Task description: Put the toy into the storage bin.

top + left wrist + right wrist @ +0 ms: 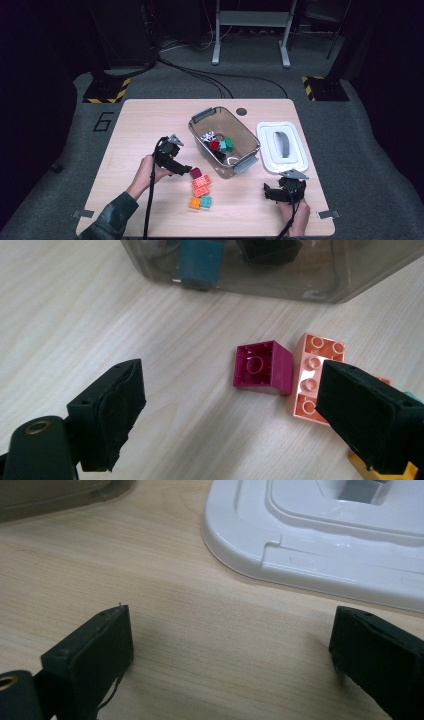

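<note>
A white lid (282, 147) with a grey handle lies flat on the wooden counter (135, 130), just right of the clear bin. On the grey floor beyond, black cables (200, 75) trail toward a metal stand (252, 30), with yellow-and-black striped plates (106, 91) at either side.

On the light wooden table (130, 130) a clear plastic bin (248, 136) stands near the middle, holding several small toy blocks (220, 145). To its right, close by, lies a white plastic lid (265, 145). Before the bin sits a cluster of loose blocks: a magenta square block (264, 367) touching a salmon studded brick (311, 385) on its right.
</note>
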